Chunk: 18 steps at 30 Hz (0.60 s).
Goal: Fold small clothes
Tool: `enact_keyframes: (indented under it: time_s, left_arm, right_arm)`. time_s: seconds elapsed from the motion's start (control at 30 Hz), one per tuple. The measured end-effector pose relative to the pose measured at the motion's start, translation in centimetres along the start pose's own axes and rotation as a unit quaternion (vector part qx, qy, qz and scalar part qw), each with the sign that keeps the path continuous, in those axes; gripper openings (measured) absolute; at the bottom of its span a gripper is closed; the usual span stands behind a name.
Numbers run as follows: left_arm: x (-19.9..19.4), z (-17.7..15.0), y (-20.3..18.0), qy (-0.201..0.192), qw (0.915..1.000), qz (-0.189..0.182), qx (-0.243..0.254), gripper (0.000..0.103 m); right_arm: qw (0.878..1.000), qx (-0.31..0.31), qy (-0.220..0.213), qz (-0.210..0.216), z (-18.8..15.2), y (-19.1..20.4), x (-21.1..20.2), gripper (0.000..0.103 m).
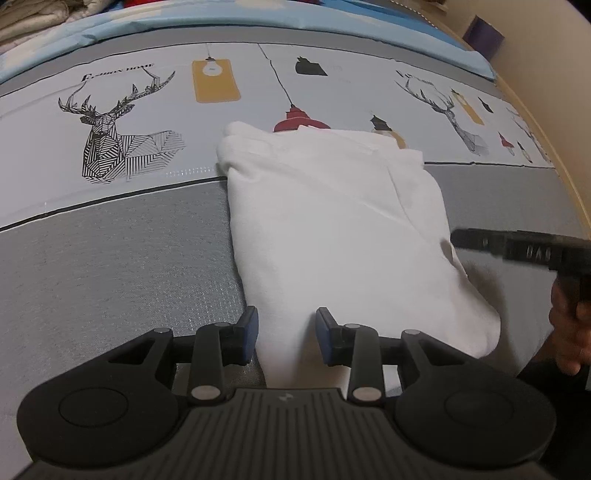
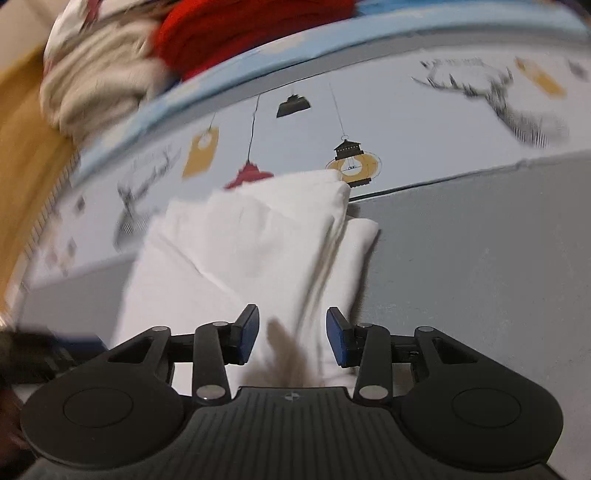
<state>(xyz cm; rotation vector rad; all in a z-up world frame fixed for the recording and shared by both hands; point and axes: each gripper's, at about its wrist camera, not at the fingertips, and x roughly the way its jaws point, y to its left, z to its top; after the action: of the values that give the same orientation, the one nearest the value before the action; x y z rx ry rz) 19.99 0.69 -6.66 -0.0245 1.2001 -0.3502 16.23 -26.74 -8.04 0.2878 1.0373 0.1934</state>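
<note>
A white garment point(image 1: 332, 229) lies folded into a thick rectangle on the bed, its near end toward me. My left gripper point(image 1: 286, 332) hovers at the garment's near left corner. Its blue pads stand apart, with cloth showing in the gap and no visible pinch. At the right, the black fingers of my right gripper point(image 1: 517, 247) reach to the garment's right edge, and a hand point(image 1: 569, 332) holds that gripper. In the right wrist view the white garment point(image 2: 240, 251) shows stacked layers. My right gripper point(image 2: 291, 332) is open over its near right edge, with a loose fold between the pads.
The bed sheet point(image 1: 147, 258) has a grey band and a pale band printed with deer and lamps. A pile of beige clothes point(image 2: 96, 74) and a red one point(image 2: 236, 29) sits at the far left. A wooden edge point(image 2: 22, 147) runs along the left side.
</note>
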Motion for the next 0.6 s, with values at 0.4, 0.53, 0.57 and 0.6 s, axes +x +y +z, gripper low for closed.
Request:
enact_keyframes:
  time_s: [0.4,0.53,0.57,0.6]
  left_arm:
    - [-0.1,-0.3,-0.3,0.005,0.9999,-0.009,0.003,0.038]
    - [0.1,-0.1,-0.2,0.004,0.9999,-0.004,-0.010,0.038]
    - [0.2,-0.1,-0.3,0.003,0.9999,-0.002,-0.010,0.038]
    - [0.3,-0.1,-0.5,0.003,0.9999,-0.002,-0.010,0.038]
  right_arm:
    - [0.994,0.061,-0.091,-0.012,0.6,-4.3,-4.7,0.004]
    - [0.996,0.020,-0.035,0.074,-0.4,-2.5,-3.7,0.043]
    - [0.997,0.007,-0.022,0.075,-0.7,-1.9,-3.3,0.047]
    - [0.997,-0.001,-0.011,0.070,-1.0,-1.3,-3.0,0.047]
